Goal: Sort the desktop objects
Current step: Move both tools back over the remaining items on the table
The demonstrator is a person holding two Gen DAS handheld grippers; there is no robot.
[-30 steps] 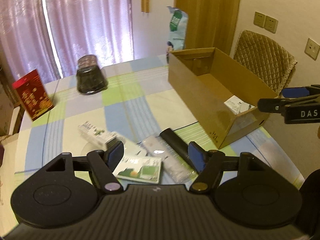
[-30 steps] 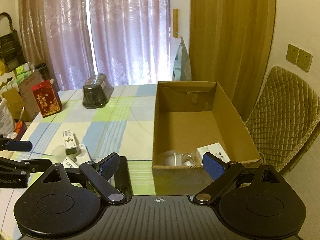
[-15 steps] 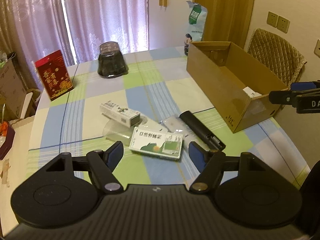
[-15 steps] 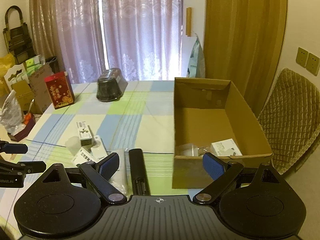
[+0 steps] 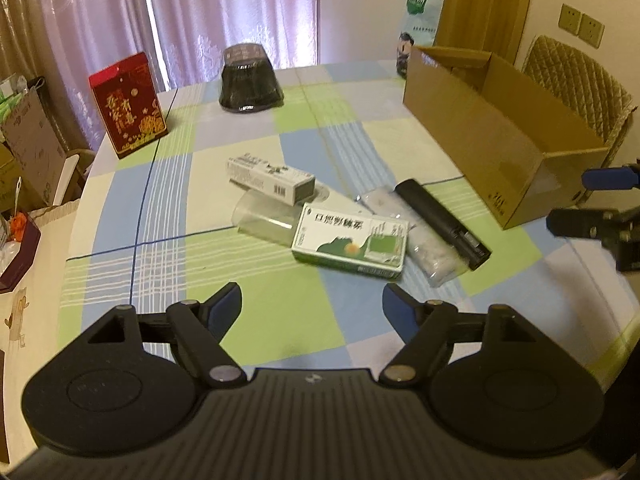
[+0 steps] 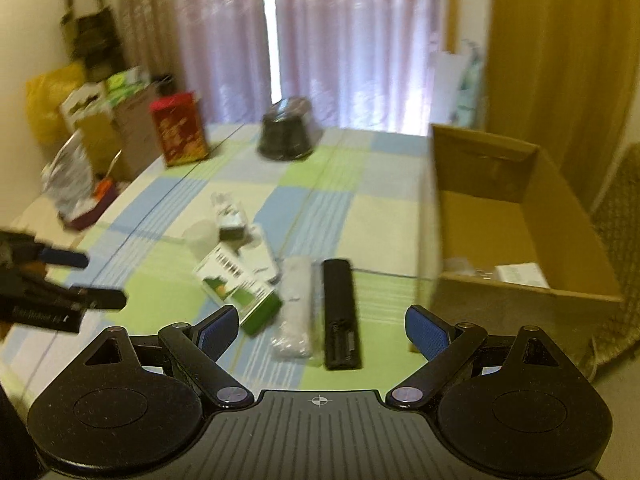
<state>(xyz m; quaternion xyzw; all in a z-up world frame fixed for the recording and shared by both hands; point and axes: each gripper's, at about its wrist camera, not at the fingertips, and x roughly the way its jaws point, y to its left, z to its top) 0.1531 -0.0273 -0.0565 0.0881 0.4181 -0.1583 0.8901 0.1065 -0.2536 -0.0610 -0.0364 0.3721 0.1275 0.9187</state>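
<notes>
Remote (image 5: 442, 218) btwn wrapped pack (image 5: 416, 236), box (image 5: 500, 140).

You're working in a home, a dining or living room by the look of it. Checked tablecloth (image 5: 304, 128) in green, blue and cream over a rounded table. Sheer lilac curtains (image 5: 224, 12) across a bright window behind it. Quilted padded chair (image 5: 576, 76) pulled up on the far right, wall sockets (image 5: 580, 26) above it, a wooden door (image 5: 480, 4) beside. Red gift box (image 5: 128, 104) standing on the table; bags and cartons (image 6: 92, 108) stacked along the left wall.
</notes>
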